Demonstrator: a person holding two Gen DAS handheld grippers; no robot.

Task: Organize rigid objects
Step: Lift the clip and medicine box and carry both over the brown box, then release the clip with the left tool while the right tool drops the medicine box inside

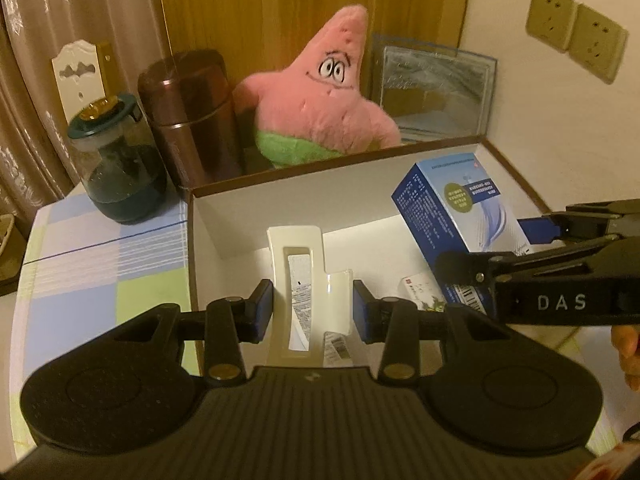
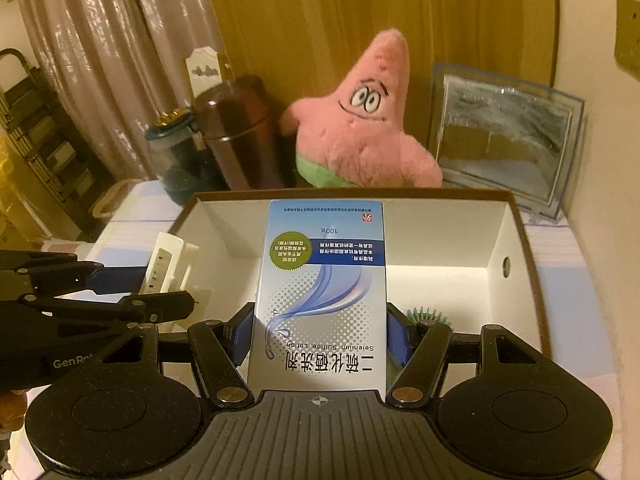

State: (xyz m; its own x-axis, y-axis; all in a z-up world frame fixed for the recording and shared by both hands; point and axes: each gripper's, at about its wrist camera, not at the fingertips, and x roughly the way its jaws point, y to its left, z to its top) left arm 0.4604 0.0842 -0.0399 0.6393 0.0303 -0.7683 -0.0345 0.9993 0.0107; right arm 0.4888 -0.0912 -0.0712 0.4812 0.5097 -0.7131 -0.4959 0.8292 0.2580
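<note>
My left gripper (image 1: 313,304) is shut on a cream plastic holder (image 1: 296,264), which hangs over the left part of an open white box with a brown rim (image 1: 280,178). In the right wrist view the left gripper (image 2: 156,288) and the holder (image 2: 168,264) show at the left. My right gripper (image 2: 320,336) is shut on a blue and silver lotion carton (image 2: 324,272), held over the middle of the box (image 2: 452,232). From the left wrist view the carton (image 1: 452,204) tilts in the right gripper (image 1: 494,246). A small printed packet (image 1: 416,288) and a green spiky item (image 2: 426,316) lie inside the box.
Behind the box stand a pink star plush (image 1: 320,92), a brown flask (image 1: 188,116), a glass jar with a teal lid (image 1: 116,160) and a framed picture (image 1: 432,84). A checked cloth (image 1: 100,264) covers the table. A curtain hangs at the left, wall sockets (image 1: 576,32) at the right.
</note>
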